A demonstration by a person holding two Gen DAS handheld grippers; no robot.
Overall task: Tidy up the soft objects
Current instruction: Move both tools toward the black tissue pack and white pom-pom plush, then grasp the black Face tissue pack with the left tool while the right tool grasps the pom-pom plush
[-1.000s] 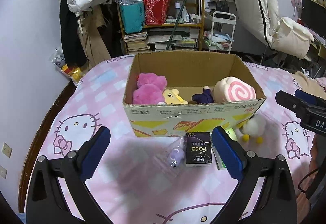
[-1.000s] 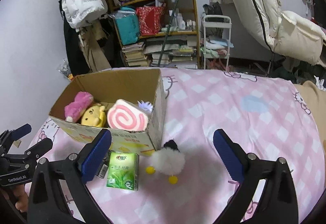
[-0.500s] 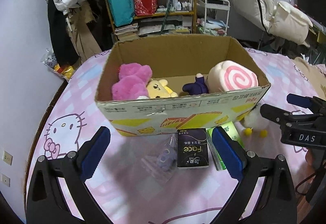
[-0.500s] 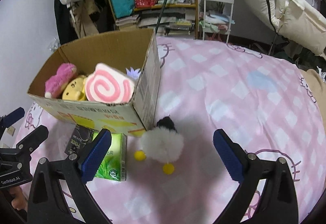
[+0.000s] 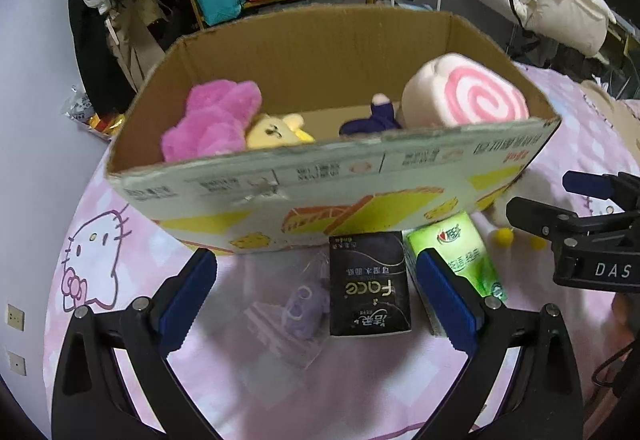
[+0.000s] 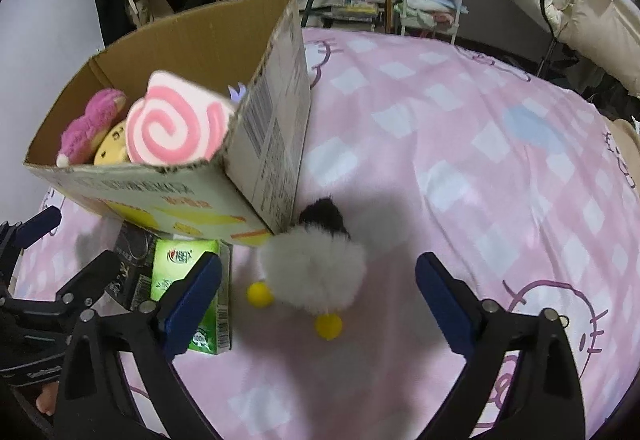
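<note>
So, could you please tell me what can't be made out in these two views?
- Purple toy, left wrist view: mostly hidden behind the box front wall.
- Yellow toy, right wrist view: mostly covered by the swirl plush.
- Bagged item, left wrist view: blurred under clear plastic, unidentifiable.
- Black pack, right wrist view: mostly blocked by the left gripper.
- Fluffy toy, left wrist view: mostly behind the box corner and right gripper.

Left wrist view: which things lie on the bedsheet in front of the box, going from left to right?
Clear bag with a purple item → black Face tissue pack → green tissue pack → white fluffy toy with yellow feet.
</note>
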